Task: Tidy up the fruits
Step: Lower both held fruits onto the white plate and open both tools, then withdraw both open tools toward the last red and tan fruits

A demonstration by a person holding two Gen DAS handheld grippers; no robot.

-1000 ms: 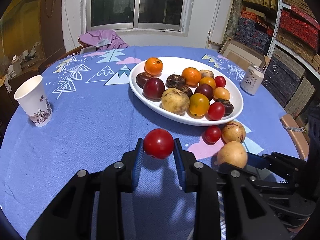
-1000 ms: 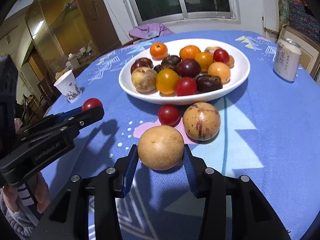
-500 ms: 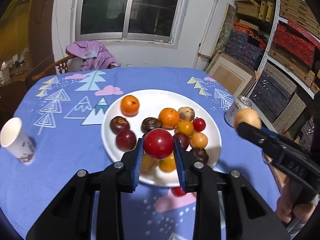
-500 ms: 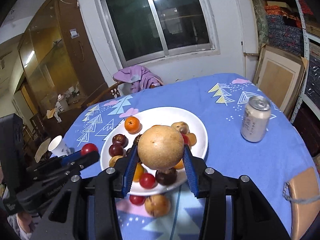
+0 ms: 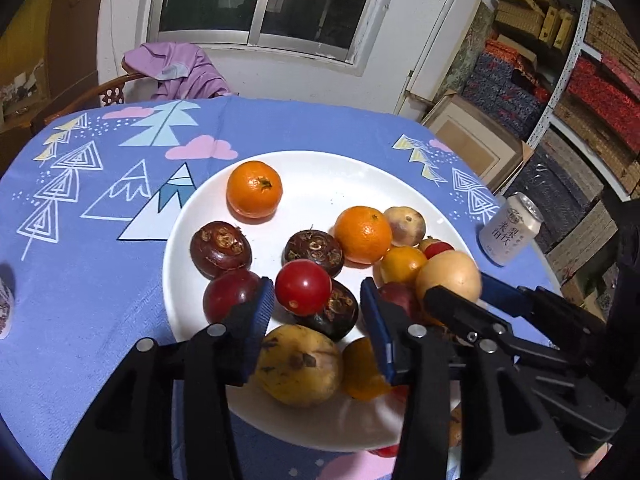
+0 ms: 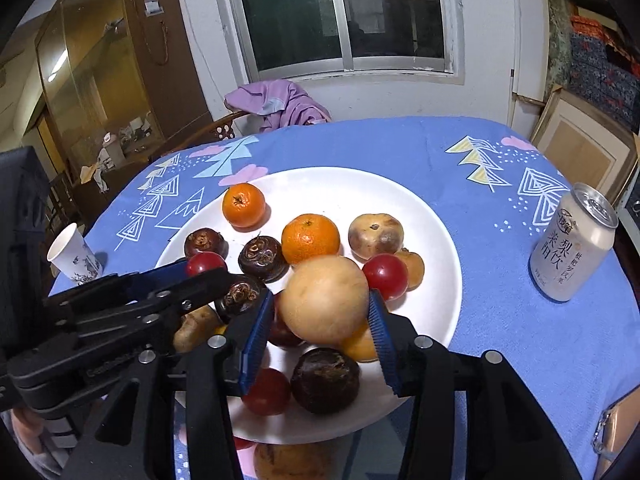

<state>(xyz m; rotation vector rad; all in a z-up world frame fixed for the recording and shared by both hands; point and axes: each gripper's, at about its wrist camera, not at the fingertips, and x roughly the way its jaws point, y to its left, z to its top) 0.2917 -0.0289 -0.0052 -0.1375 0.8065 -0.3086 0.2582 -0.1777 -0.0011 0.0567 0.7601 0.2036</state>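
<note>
From the left wrist, a tomato [image 5: 303,288] is seen between the left gripper's [image 5: 318,312] jaws, which are spread wider than it; it touches the left pad at most, above the plate [image 5: 320,176]. It should be freed low, so that rolling is checked by the neighbouring fruit.

From the right wrist, a pear [image 6: 324,300] is seen between the right gripper's [image 6: 320,330] jaws, spread about its width; a firm clamp cannot be told. It should be lowered into a gap before release.
</note>
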